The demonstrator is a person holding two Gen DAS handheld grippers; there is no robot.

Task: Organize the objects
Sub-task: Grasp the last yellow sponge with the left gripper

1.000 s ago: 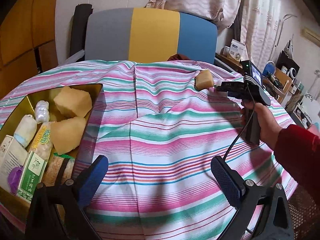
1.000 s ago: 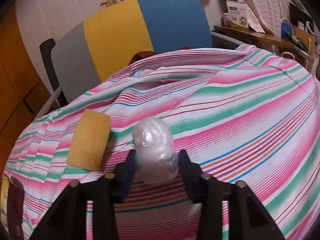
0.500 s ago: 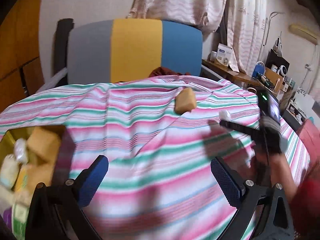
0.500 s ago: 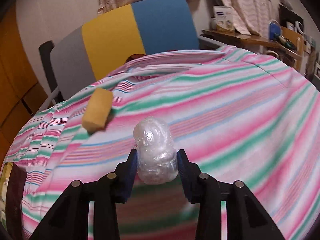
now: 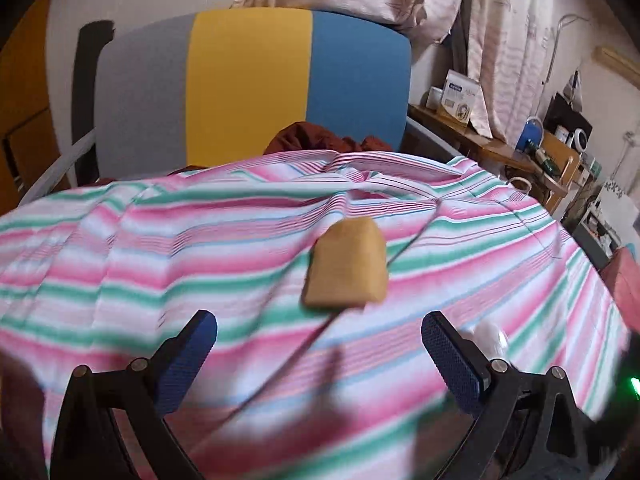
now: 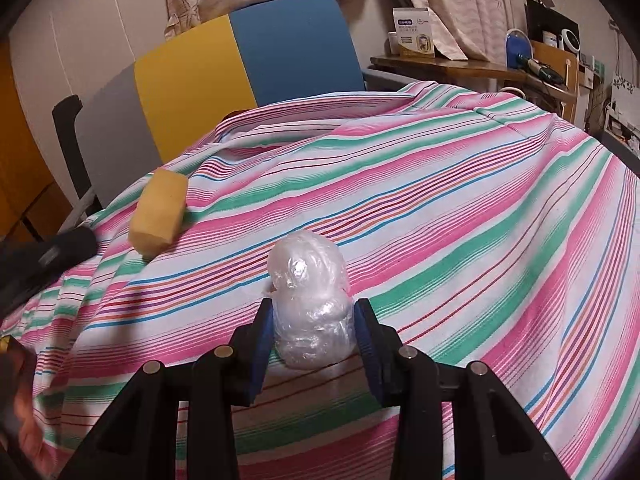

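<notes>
1. Right gripper (image 6: 310, 330) has its blue pads clamped on a plastic-wrapped bundle (image 6: 310, 300), held just over the striped cloth (image 6: 460, 208).
2. Left gripper (image 5: 320, 356) is spread wide with nothing in it (view's pretty blurry).
3. The yellow sponge (image 5: 347, 269) lies on the cloth, just ahead of the left gripper.

My right hand-held gripper (image 6: 310, 332) holds a wrapped bundle (image 6: 310, 300) over the cloth-covered worktop (image 6: 460, 208). A sponge block (image 6: 160, 212) lies on the cloth to its front left, just ahead of my left hand-held gripper (image 5: 320, 352). A chair (image 6: 248, 64) stands behind the worktop.
</notes>
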